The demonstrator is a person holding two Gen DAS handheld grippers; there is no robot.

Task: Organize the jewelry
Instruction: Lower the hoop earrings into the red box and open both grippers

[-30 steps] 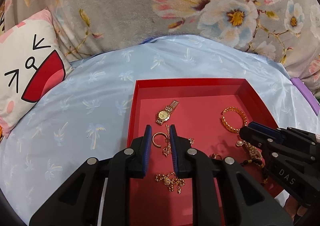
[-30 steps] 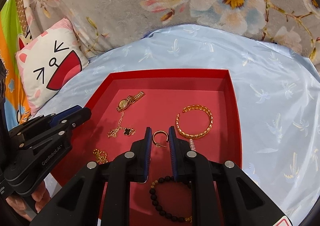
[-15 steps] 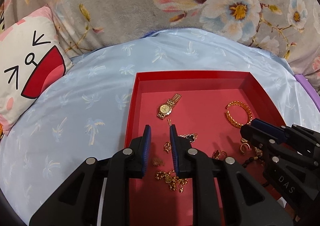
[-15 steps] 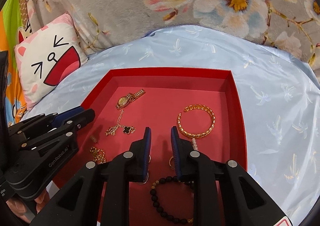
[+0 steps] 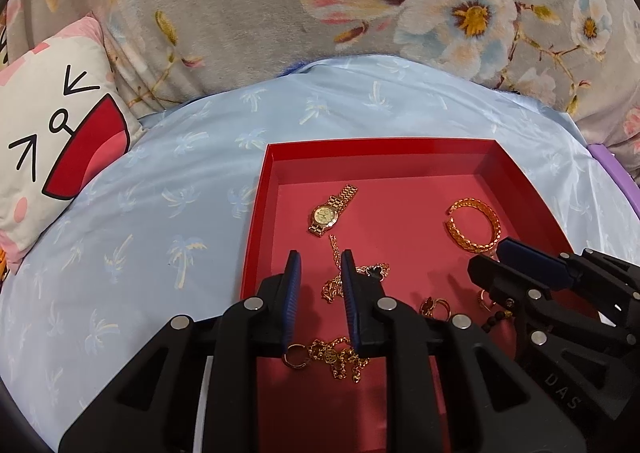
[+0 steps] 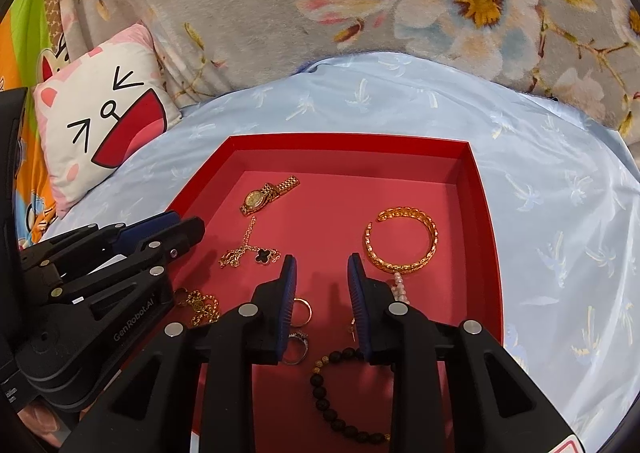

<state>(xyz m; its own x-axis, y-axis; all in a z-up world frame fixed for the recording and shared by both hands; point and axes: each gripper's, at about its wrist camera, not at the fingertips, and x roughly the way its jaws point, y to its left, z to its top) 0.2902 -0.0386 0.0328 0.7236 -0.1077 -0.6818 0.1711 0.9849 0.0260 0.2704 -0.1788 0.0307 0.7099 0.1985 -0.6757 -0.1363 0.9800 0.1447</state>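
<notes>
Red tray [image 6: 486,221] on a pale blue sheet [image 6: 560,213], holding the jewelry. Near the far left corner: gold watch [image 6: 266,195]. Toward the right edge: gold bangle [image 6: 402,239], with a short strand of pale beads [image 6: 400,289] touching its near side. Left of centre: thin chain with a black clover charm [image 6: 250,253]. Near the left edge, close to me: heavier gold chain [image 5: 338,355] in a loose heap, a small gold ring [image 5: 295,355] touching its left end. Near edge, right of centre: black bead bracelet [image 6: 340,401], and just left of it two rings [image 6: 298,329], one plain, one set with stones. My left tongs [image 5: 320,269] hang over the left part of the tray, fingers a narrow gap apart and pinching nothing; the thin chain shows through the gap on the tray floor beyond. My right tongs [image 6: 322,273] hang over the near middle, fingers spreading apart with nothing between them, the plain ring lying just beside the left finger [image 6: 286,305]. Beyond the sheet: a flowered blanket [image 6: 360,5] and a cat-face pillow [image 6: 100,121] at the far left.
</notes>
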